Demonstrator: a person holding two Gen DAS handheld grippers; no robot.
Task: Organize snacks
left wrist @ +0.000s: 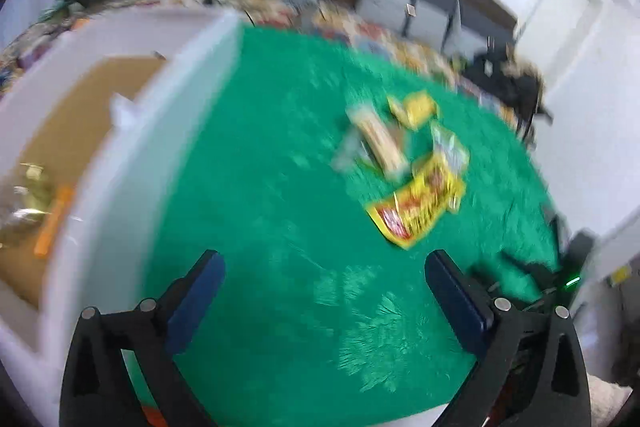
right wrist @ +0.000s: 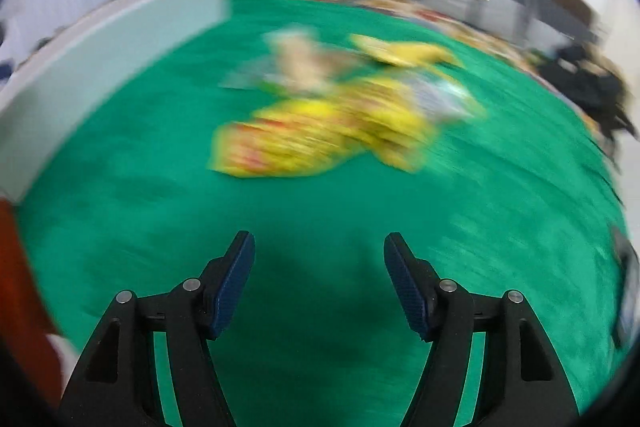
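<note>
Jaws of both grippers stand apart with nothing between them: left gripper (left wrist: 325,263) spread very wide, right gripper (right wrist: 319,241) about half as wide. Fingers are black plastic with flat blue textured pads (right wrist: 234,287). Both hang over a fuzzy green cloth (left wrist: 280,187). Farther on, near the cloth's middle, lies a loose cluster of snacks (left wrist: 404,163): a crinkled yellow-red bag (left wrist: 416,211), a tan oblong pack (left wrist: 382,143), a small yellow pouch (left wrist: 418,107), a pale packet (left wrist: 450,147); blur prevents an exact count. At left, a white-walled box (left wrist: 132,163) with a brown floor holds an orange stick-shaped item (left wrist: 54,221).
</note>
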